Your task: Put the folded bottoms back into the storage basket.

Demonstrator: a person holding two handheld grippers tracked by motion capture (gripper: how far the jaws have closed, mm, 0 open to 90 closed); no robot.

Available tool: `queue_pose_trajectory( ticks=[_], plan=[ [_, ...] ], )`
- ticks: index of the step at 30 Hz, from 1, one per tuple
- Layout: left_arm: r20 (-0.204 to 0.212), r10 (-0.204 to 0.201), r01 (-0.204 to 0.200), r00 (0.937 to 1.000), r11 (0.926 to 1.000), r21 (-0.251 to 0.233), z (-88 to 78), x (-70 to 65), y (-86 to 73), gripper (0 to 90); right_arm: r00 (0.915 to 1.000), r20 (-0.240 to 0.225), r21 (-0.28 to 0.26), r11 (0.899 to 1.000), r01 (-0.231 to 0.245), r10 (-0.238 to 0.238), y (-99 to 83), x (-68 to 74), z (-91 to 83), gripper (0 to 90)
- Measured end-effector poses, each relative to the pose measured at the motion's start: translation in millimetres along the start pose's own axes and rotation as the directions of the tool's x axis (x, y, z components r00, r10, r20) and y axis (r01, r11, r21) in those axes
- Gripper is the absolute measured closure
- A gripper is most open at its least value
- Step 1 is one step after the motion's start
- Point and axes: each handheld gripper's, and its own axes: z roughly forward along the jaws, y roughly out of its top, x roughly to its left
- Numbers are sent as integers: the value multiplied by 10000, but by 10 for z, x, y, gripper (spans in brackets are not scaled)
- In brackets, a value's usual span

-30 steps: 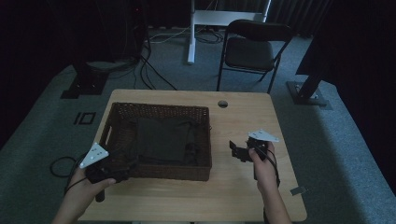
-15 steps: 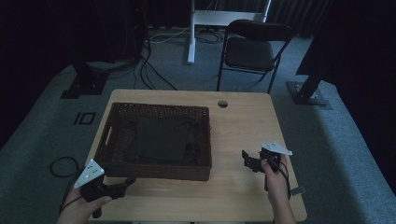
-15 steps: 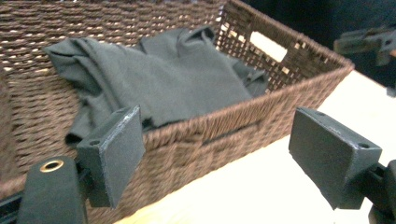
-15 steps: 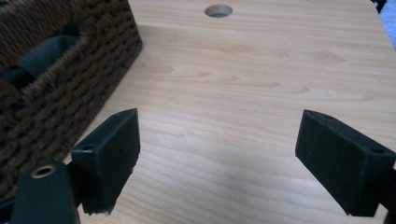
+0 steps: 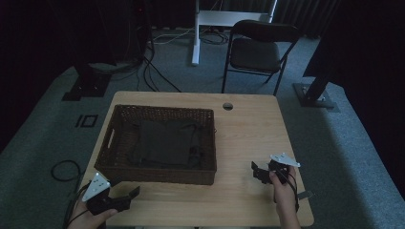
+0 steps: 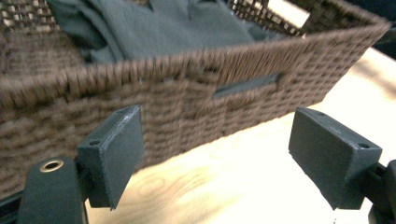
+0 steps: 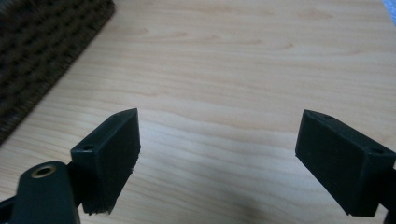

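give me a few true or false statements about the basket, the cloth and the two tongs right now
1. The dark cloth lies inside the wicker basket. True.
2. The left tongs are shut on the basket's rim. False: their jaws stand wide apart, with nothing between them, short of the basket's side wall.
3. The right tongs are open over bare tabletop. True.
4. The right tongs hold a corner of the cloth. False: they are empty, and the cloth is in the basket.
5. The basket stands on the floor beside the chair. False: it stands on the wooden table.
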Motion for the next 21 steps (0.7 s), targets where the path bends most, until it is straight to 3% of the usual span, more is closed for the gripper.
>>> queue_pose_trajectory(
  ticks=[3,6,11,17,21],
  plan=[
    [-55,-282,283,9996,9996,80,66,26,-88,187,9999,119,58,10000,-69,68,-53,-19,19,136],
    [-253,-322,325,9992,9994,122,106,42,-143,187,9996,281,134,9999,-81,77,-88,-37,34,136],
    [-444,-643,659,9969,9972,366,215,96,-267,187,9970,777,320,9995,-50,25,-163,-114,48,137],
    [-907,-831,874,9924,9952,445,275,129,-353,187,9949,990,491,9986,-218,169,-221,-184,55,136],
    [-1372,-1001,1092,9855,9922,600,312,163,-413,187,9935,1119,650,9974,-304,230,-259,-225,72,137]
  ],
)
